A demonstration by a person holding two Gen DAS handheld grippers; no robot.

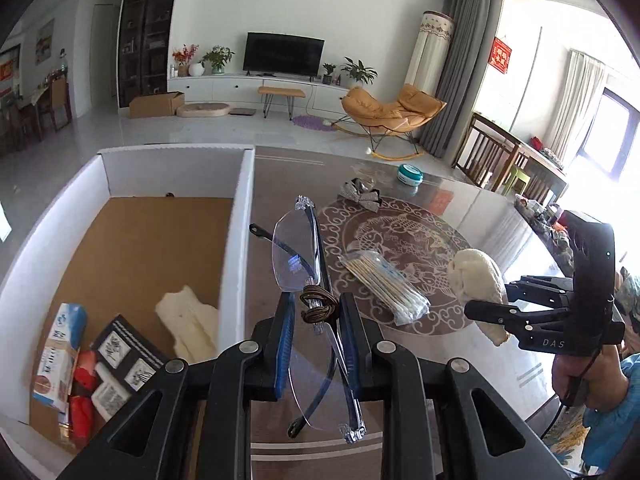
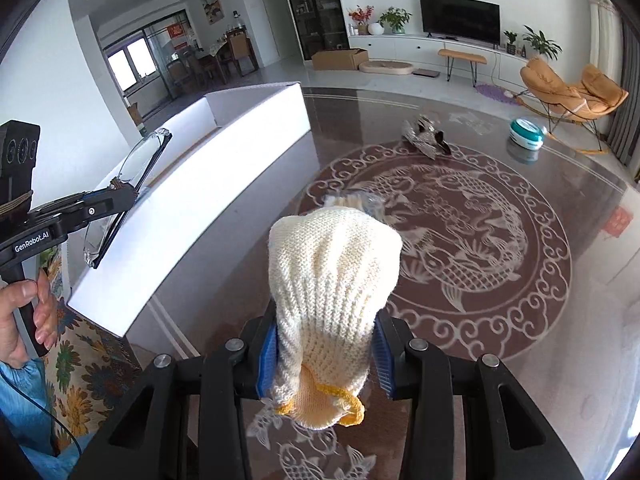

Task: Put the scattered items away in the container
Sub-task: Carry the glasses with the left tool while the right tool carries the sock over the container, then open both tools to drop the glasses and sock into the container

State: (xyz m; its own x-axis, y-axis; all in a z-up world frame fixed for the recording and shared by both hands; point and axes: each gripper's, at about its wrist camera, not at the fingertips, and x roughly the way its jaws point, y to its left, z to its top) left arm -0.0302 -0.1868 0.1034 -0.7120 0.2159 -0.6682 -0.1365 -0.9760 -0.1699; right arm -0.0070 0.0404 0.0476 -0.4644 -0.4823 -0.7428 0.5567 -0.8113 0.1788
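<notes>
My left gripper (image 1: 316,312) is shut on a pair of clear glasses with blue arms (image 1: 298,256), held above the table just right of the white box (image 1: 240,224). It also shows in the right wrist view (image 2: 120,196), where the glasses (image 2: 136,168) hang beside the box wall (image 2: 208,184). My right gripper (image 2: 326,356) is shut on a cream knitted glove (image 2: 332,280), held above the table; the glove also shows in the left wrist view (image 1: 478,280). The box holds another cream glove (image 1: 188,320), cartons and small packets.
On the patterned glass table (image 1: 400,240) lie a bag of cotton swabs (image 1: 384,284), a crumpled silver wrapper (image 1: 362,194) and a round teal and white tin (image 1: 410,174). A person's hand holds each gripper handle. Living room furniture stands beyond the table.
</notes>
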